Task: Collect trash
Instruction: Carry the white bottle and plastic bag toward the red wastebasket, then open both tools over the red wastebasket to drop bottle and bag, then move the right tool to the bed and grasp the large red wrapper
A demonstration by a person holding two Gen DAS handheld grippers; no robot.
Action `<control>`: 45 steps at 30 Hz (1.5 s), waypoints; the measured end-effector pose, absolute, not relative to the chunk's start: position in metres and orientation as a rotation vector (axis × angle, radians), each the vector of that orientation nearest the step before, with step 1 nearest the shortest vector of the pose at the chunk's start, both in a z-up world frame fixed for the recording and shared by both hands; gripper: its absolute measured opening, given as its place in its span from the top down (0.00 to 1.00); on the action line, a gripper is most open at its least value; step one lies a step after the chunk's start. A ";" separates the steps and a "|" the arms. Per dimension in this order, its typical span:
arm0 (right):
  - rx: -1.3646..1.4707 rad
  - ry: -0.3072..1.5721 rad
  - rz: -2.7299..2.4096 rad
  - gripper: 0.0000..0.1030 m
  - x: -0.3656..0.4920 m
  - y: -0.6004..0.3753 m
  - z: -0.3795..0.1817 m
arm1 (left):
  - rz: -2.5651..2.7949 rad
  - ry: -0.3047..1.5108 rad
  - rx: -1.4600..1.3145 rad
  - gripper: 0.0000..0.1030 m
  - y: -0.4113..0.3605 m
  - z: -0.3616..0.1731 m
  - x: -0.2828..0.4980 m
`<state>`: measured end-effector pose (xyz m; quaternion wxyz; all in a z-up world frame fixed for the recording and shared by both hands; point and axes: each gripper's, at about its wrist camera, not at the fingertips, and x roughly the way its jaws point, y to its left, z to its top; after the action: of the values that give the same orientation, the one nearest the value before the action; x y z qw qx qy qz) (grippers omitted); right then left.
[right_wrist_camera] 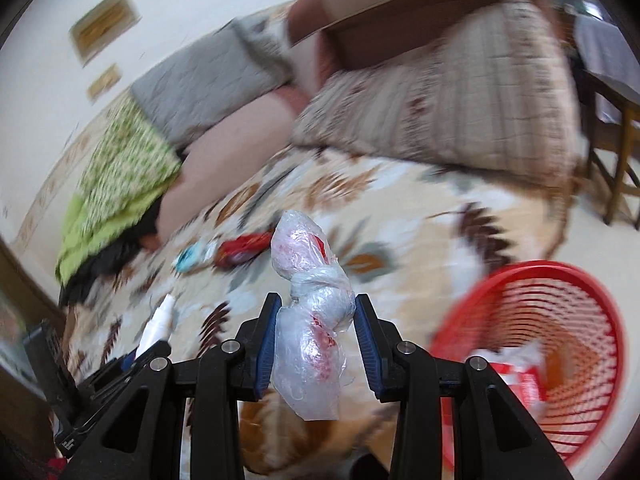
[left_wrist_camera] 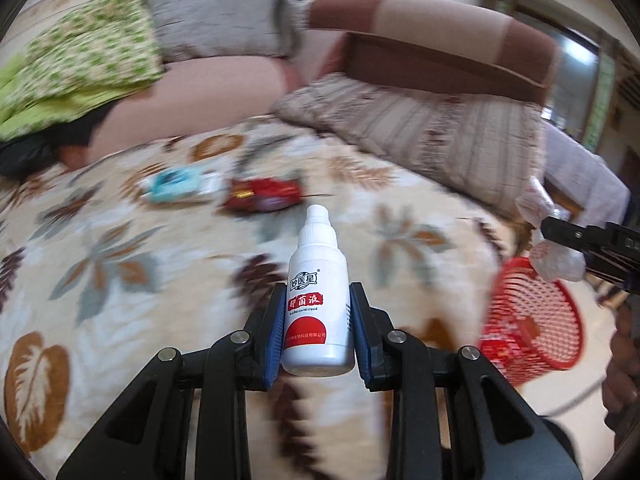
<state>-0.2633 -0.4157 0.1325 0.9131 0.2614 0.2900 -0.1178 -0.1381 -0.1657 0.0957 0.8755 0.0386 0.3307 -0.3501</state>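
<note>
Left gripper (left_wrist_camera: 318,334) pinching a small white bottle (left_wrist_camera: 318,300) between blue pads, nozzle pointing away. White cap, red disc and red characters on the label, rounded base toward the lens. Seen also from the right wrist view, low at the left edge.

Right gripper (right_wrist_camera: 314,334) clamped on a knotted clear plastic bag (right_wrist_camera: 310,320), crumpled, streaked with red print inside, twisted at the waist and bulging above and below the pads.

Red mesh basket (right_wrist_camera: 540,360) on the floor just beside the leaf-patterned blanket (left_wrist_camera: 120,280), to the right of the bag, lattice sides, white and red wrappers already inside.

Farther from the basket, on the blanket: a red wrapper (left_wrist_camera: 262,196) and a pale blue packet (left_wrist_camera: 180,186), just beside each other, both blurred.
</note>
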 end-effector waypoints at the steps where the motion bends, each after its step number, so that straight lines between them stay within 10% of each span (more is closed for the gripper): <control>1: 0.543 0.587 -0.266 0.61 -0.274 -0.425 0.136 | -0.771 0.694 0.085 0.72 -0.179 0.102 -0.146; 20: 0.754 0.560 -0.497 0.49 -0.383 -0.540 0.101 | -1.172 0.841 0.181 0.60 -0.384 0.110 -0.241; 30: 0.736 0.555 -0.459 0.46 -0.379 -0.527 0.109 | -1.024 0.736 0.195 0.35 -0.327 0.123 -0.235; 45: 0.389 0.664 -0.225 0.36 -0.287 -0.364 0.139 | -0.510 0.585 0.242 0.28 -0.158 0.120 -0.202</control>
<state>-0.2871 -0.3635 0.1387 0.9206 0.1895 0.3234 -0.1093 -0.2019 -0.1577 0.1199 0.9186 0.1179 0.2844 -0.2478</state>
